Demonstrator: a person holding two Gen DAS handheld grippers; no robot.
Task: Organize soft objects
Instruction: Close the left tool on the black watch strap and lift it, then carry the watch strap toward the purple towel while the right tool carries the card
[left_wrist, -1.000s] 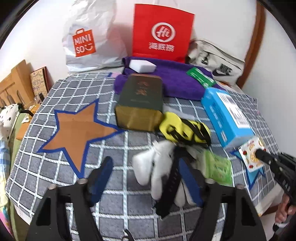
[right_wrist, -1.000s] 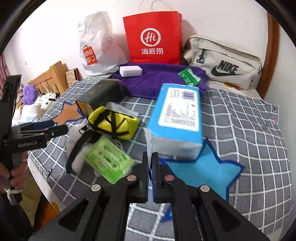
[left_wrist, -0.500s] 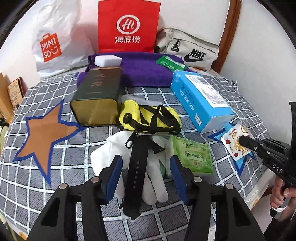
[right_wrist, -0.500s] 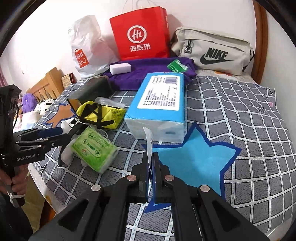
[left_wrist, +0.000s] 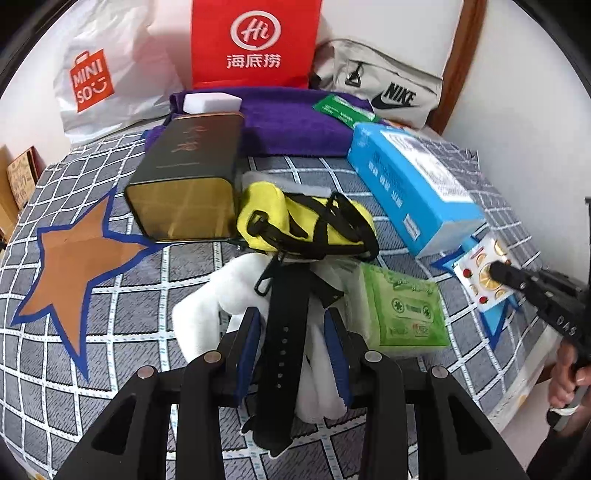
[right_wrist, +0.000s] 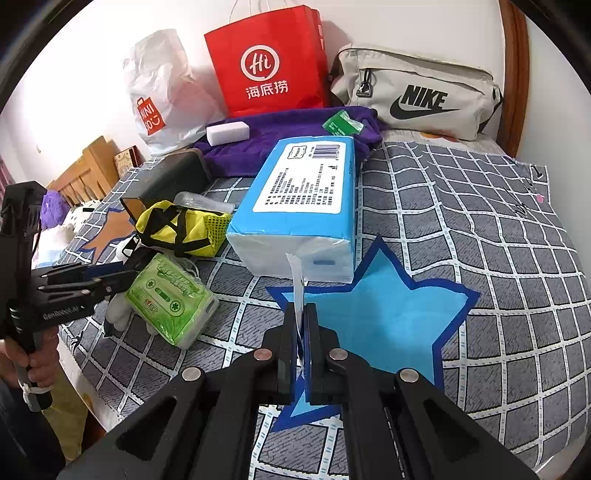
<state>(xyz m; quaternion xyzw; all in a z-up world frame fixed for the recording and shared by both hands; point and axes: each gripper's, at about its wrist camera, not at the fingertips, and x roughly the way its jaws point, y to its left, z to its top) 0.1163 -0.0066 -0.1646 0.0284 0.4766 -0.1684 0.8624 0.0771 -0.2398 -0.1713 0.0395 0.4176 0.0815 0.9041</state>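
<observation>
**Mia:** Left wrist view shows our left gripper (left_wrist: 293, 332) low over the white gloves (left_wrist: 207, 317). A black strap (left_wrist: 284, 332) lies on top of them. Its long side runs straight away from us, toward the yellow pouch (left_wrist: 306, 229).

**Ben:** Are the blue pads (left_wrist: 248, 343) squeezing it?

**Mia:** They sit on each side of the strap and the gloves, close in. We cannot tell if they press yet.

**Ben:** Our right gripper (right_wrist: 303, 325) is pressed together on a thin white packet (right_wrist: 298, 280). In the right wrist view we see only its edge, standing up straight.

**Mia:** From the left wrist view we see its flat face, with little fruit pictures. It hangs over the blue star (right_wrist: 388, 314) on the checked cloth (right_wrist: 498, 240).

**Ben:** The right wrist view shows the whole blue star. The other view shows just a corner of it.

**Mia:** The green tissue pack (left_wrist: 404, 314) lies just beside the gloves. The big blue tissue pack (right_wrist: 306, 206) points its long side toward the purple towel (right_wrist: 288, 136).

**Ben:** We see a hand (right_wrist: 37, 365) gripping the left handle, with the fingers reaching in from the side over the cloth edge.
</observation>
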